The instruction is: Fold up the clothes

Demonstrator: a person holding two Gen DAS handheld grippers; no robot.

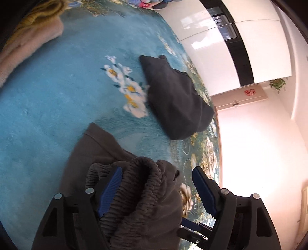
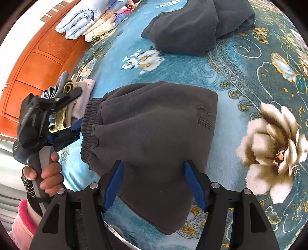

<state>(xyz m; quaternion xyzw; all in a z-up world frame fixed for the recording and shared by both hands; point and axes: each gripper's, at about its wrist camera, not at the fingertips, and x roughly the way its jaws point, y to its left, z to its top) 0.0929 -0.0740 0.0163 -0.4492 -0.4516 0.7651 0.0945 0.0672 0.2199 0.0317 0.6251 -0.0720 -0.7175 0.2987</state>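
Observation:
A folded dark grey pair of sweatpants (image 2: 154, 138) lies on the blue floral blanket (image 2: 240, 80). Its elastic waistband (image 2: 89, 123) points left. My right gripper (image 2: 153, 165) is open, with its blue pads on either side of the garment's near part. My left gripper (image 1: 156, 171) is open, and the bunched waistband (image 1: 138, 182) lies between its pads. It also shows in the right wrist view (image 2: 77, 113), at the waistband, held by a hand. A second folded dark garment (image 1: 173, 96) lies farther off, also in the right wrist view (image 2: 192, 27).
Beige and yellow knitwear (image 1: 28, 38) sits at the blanket's far left. Folded quilts (image 2: 92, 17) lie by an orange wooden headboard (image 2: 34, 63). Small folded clothes (image 2: 80, 96) sit behind the left gripper. A white wardrobe (image 1: 211, 48) stands beyond the bed edge.

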